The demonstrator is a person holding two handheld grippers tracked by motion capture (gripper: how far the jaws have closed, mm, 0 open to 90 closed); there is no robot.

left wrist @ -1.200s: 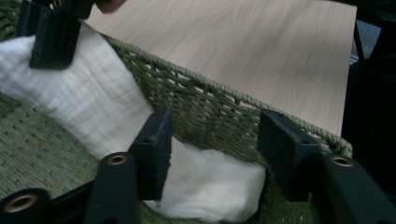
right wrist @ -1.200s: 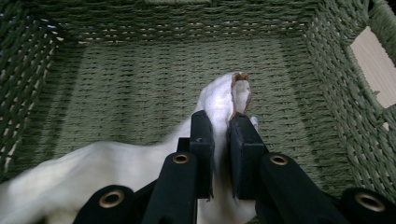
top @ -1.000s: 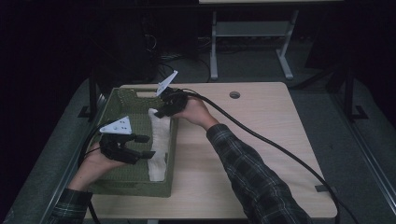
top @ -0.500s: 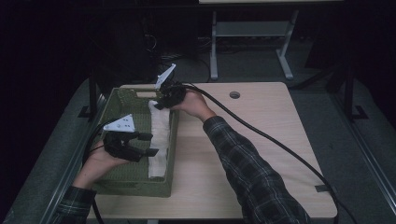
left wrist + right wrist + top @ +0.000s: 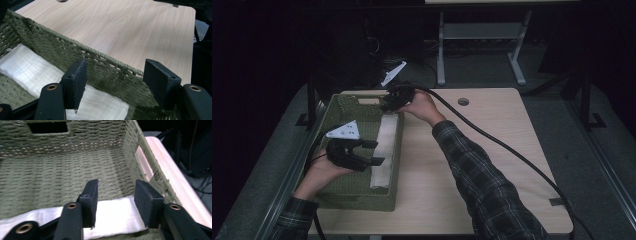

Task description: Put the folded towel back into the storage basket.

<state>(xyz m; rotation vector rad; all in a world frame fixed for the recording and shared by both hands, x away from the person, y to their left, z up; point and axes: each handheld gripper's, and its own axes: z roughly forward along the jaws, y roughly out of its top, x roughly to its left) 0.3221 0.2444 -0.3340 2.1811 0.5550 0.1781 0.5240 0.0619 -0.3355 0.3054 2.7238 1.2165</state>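
A green woven basket (image 5: 343,198) sits on the left part of the wooden table. A folded white cloth (image 5: 383,150) lies inside along its right wall. My left gripper (image 5: 376,152) hovers open over the near part of the basket, its jaws apart just left of the cloth (image 5: 27,72). My right gripper (image 5: 388,107) is at the basket's far right corner, open above the far end of the cloth (image 5: 115,216). Nothing is held between either pair of jaws.
The wooden table (image 5: 492,165) is bare to the right of the basket, with a round cable hole (image 5: 463,101) near the back. A thick black cable (image 5: 512,150) trails across it. A handle slot (image 5: 48,127) opens in the basket's end wall.
Both grippers have let go of the cloth, which now lies flat along the basket's right wall. The right gripper has moved back and up; the left gripper has drawn slightly left.
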